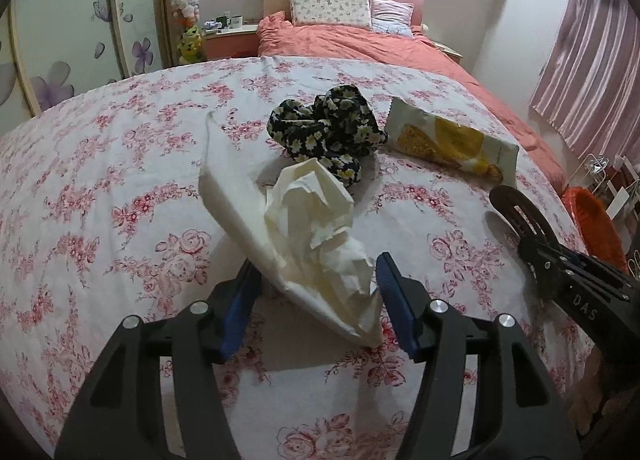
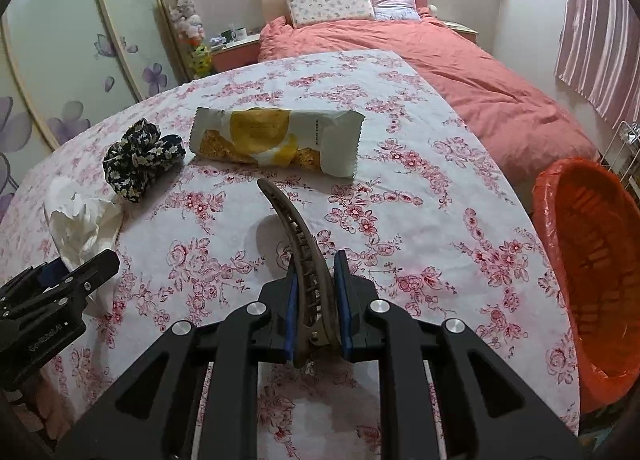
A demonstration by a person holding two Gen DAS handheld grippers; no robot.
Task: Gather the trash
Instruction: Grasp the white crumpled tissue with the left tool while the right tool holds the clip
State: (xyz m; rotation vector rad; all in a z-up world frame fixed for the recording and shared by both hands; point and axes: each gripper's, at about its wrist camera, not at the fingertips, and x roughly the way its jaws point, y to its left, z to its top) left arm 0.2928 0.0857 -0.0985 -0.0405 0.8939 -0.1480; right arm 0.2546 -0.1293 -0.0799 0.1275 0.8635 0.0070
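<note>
On the floral cloth, left gripper (image 1: 316, 300) straddles crumpled white tissue (image 1: 316, 227), jaws apart; right gripper (image 2: 316, 296) clamps brown curved hair clip (image 2: 300, 252), probably clearing non-trash aside.

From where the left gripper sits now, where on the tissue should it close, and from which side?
On the near, crumpled bulk of the tissue, coming straight in from the front along the table. The left gripper is open with a finger on each side of that wad, which stands raised and compressible. The flat tail trailing off to the far left is thin and would likely slip.
</note>
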